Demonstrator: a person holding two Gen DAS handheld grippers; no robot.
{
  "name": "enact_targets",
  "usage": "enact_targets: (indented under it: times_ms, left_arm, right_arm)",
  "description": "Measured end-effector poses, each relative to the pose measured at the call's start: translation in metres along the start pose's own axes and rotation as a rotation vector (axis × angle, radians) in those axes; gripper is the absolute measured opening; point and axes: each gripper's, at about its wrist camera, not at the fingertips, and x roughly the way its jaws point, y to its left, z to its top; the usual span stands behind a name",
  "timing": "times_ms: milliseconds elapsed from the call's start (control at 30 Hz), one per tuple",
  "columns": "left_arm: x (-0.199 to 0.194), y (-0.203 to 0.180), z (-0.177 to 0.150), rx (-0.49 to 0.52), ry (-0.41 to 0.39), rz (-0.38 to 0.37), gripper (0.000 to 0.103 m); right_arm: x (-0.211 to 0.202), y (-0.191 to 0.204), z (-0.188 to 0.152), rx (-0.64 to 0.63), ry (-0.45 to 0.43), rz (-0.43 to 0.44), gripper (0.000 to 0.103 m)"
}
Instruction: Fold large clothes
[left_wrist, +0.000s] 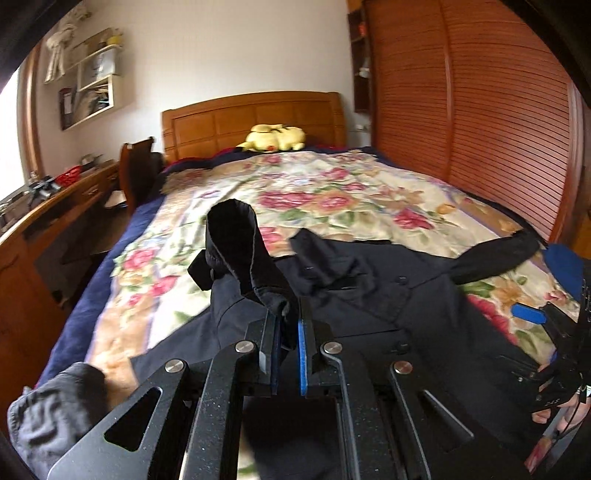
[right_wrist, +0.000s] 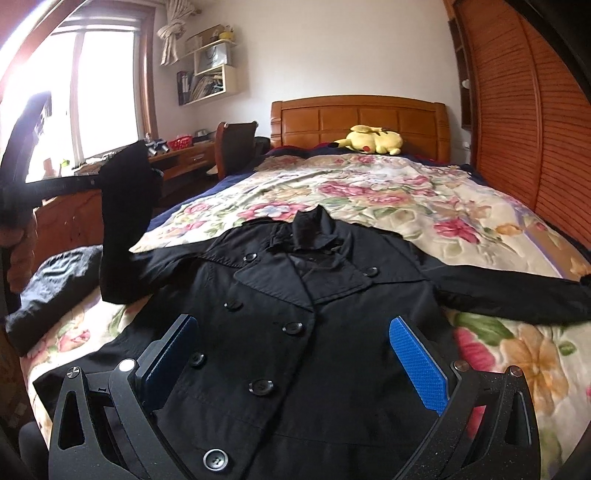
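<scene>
One bed (right_wrist: 480, 206) under a flowered quilt carries one black double-breasted coat (right_wrist: 295, 314), spread face up across the foot end with one sleeve reaching the right edge. The left gripper (left_wrist: 288, 325) pinches the cuff of the other sleeve (left_wrist: 236, 236), lifted above the left edge; the right gripper (right_wrist: 295, 354) hovers over the coat's front, fingers wide and empty. One yellow plush toy (right_wrist: 373, 139) lies by the headboard.

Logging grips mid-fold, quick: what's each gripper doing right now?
Left gripper: shut on the coat sleeve, lifted off the bed.
Right gripper: open, holding nothing, above the black coat.
</scene>
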Motion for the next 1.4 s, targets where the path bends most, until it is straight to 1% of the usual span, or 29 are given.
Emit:
enact_targets:
  times_ms: [233,333,467,633,667,733,767,833,900,967,1000,1033,1067,1100,1133,1200,1267,1400]
  left_arm:
    - [0.008,-0.064,-0.001,0.044,0.019,-0.102,0.008]
    - [0.013,-0.079,-0.013,0.059,0.044,-0.112,0.008]
    - [0.031,-0.087,-0.030,0.080,0.094,-0.103,0.009]
    - [0.034,-0.085,-0.056,0.061,0.113,-0.099,0.010]
    - [0.032,-0.085,-0.060,0.066,0.111,-0.100,0.013]
    - [0.029,-0.086,-0.066,0.077,0.100,-0.108,0.022]
    - [0.026,-0.086,-0.068,0.079,0.095,-0.114,0.023]
    - [0.022,-0.086,-0.070,0.082,0.089,-0.122,0.036]
    - [0.016,-0.086,-0.071,0.088,0.066,-0.117,0.042]
    - [0.009,-0.083,-0.071,0.083,0.055,-0.133,0.050]
    - [0.006,-0.081,-0.071,0.078,0.052,-0.137,0.065]
    - [0.003,-0.079,-0.071,0.069,0.041,-0.137,0.074]
    - [-0.002,-0.075,-0.070,0.057,0.023,-0.147,0.075]
    - [-0.006,-0.071,-0.069,0.045,0.011,-0.152,0.079]
    - [-0.010,-0.067,-0.068,0.031,0.001,-0.148,0.081]
    - [-0.017,-0.057,-0.067,0.013,-0.027,-0.109,0.083]
    - [-0.020,-0.049,-0.067,0.000,-0.032,-0.070,0.084]
    - [-0.022,-0.034,-0.077,-0.049,-0.042,-0.057,0.085]
  right_arm:
    - [-0.011,-0.007,-0.005,0.039,-0.021,-0.023,0.103]
    - [-0.013,-0.004,-0.007,0.044,-0.023,-0.033,0.103]
    - [-0.012,-0.004,-0.009,0.044,-0.018,-0.037,0.103]
    - [-0.014,-0.005,-0.007,0.041,-0.013,-0.035,0.103]
    - [-0.014,-0.005,-0.006,0.042,-0.011,-0.033,0.103]
    - [-0.012,-0.006,-0.004,0.041,-0.006,-0.029,0.103]
    - [-0.010,-0.007,-0.003,0.041,-0.003,-0.028,0.103]
    - [-0.007,-0.009,0.000,0.041,0.002,-0.024,0.103]
    - [-0.005,-0.008,0.001,0.038,0.006,-0.022,0.103]
    - [-0.003,-0.008,0.002,0.036,0.010,-0.020,0.103]
    - [-0.003,-0.009,0.003,0.035,0.012,-0.018,0.103]
    - [-0.002,-0.010,0.003,0.034,0.014,-0.017,0.103]
    - [-0.001,-0.010,0.003,0.032,0.016,-0.017,0.103]
    - [0.000,-0.010,0.004,0.031,0.018,-0.017,0.103]
    - [0.001,-0.010,0.004,0.030,0.020,-0.015,0.103]
    - [0.001,-0.009,0.004,0.027,0.024,-0.013,0.103]
    - [0.003,-0.006,0.004,0.021,0.030,-0.009,0.103]
    - [0.007,-0.004,0.003,0.013,0.045,0.004,0.103]
